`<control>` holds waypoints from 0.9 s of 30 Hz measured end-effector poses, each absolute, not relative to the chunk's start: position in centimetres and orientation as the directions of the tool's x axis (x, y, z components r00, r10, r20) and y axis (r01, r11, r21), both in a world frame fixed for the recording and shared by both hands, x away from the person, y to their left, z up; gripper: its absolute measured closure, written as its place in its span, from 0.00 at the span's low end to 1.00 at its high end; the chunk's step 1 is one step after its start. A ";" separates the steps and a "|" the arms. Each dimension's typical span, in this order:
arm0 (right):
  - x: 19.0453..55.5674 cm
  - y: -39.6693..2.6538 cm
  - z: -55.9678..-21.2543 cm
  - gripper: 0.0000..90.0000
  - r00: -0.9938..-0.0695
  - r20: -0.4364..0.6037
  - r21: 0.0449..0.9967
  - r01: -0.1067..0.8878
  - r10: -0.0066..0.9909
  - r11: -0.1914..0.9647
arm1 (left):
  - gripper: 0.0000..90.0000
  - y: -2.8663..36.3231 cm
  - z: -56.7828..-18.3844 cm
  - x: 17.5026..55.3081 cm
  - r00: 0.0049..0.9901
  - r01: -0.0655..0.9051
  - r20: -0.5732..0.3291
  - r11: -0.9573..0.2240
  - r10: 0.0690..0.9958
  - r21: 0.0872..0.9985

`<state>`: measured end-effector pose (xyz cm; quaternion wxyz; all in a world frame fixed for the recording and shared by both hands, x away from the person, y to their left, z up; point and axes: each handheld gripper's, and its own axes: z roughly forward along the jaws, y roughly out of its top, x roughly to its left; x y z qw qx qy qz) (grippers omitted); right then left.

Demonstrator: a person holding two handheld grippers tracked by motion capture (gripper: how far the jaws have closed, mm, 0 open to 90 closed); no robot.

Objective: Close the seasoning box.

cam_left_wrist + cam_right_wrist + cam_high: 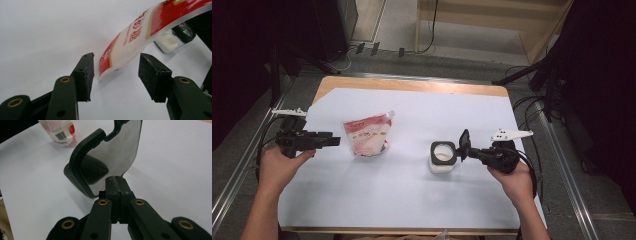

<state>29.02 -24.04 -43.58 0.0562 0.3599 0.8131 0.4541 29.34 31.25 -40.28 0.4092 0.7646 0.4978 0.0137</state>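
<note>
The right tongs (115,182) are clamped on the edge of a flip lid (110,157) that stands open on a square jar (443,158) of white powder at the worktop's (412,195) right side. The lid's top is cut off in the right gripper view. The left tongs (115,75) stand about half open, holding nothing, a red-and-white pouch's (140,37) corner just ahead of the pads; its far end runs out of frame.

A lab-like recording room: paper-covered table (412,195), dark stands (552,75), and cables (432,30) across grey floor (462,35).
</note>
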 end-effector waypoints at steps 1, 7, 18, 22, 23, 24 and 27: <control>29.1 -23.9 -43.6 1.00 -0.734 0.238 0.777 0.537 0.637 0.328 | 0.53 31.3 -40.4 29.4 0.498 0.754 -0.390 -0.165 0.774 0.636; 29.6 -23.5 -43.8 1.00 -0.714 0.237 0.774 0.549 0.659 0.317 | 0.52 31.5 -41.1 29.6 0.488 0.741 -0.353 -0.166 0.798 0.651; 29.3 -22.8 -43.5 1.00 -0.705 0.226 0.794 0.533 0.672 0.292 | 0.50 31.5 -41.4 29.8 0.462 0.746 -0.340 -0.152 0.819 0.648; 29.3 -22.3 -43.5 1.00 -0.711 0.220 0.798 0.525 0.668 0.295 | 0.50 31.4 -41.3 29.8 0.464 0.743 -0.343 -0.147 0.817 0.653; 29.3 -22.2 -43.5 0.99 -0.711 0.218 0.799 0.523 0.668 0.295 | 0.50 31.4 -41.3 29.8 0.467 0.741 -0.341 -0.150 0.816 0.654; 29.3 -22.1 -43.5 0.99 -0.709 0.223 0.798 0.526 0.669 0.292 | 0.50 31.3 -41.3 29.8 0.466 0.740 -0.338 -0.151 0.818 0.655; 29.2 -21.9 -43.5 0.99 -0.713 0.219 0.802 0.521 0.666 0.293 | 0.50 31.3 -41.4 29.8 0.467 0.740 -0.339 -0.151 0.817 0.656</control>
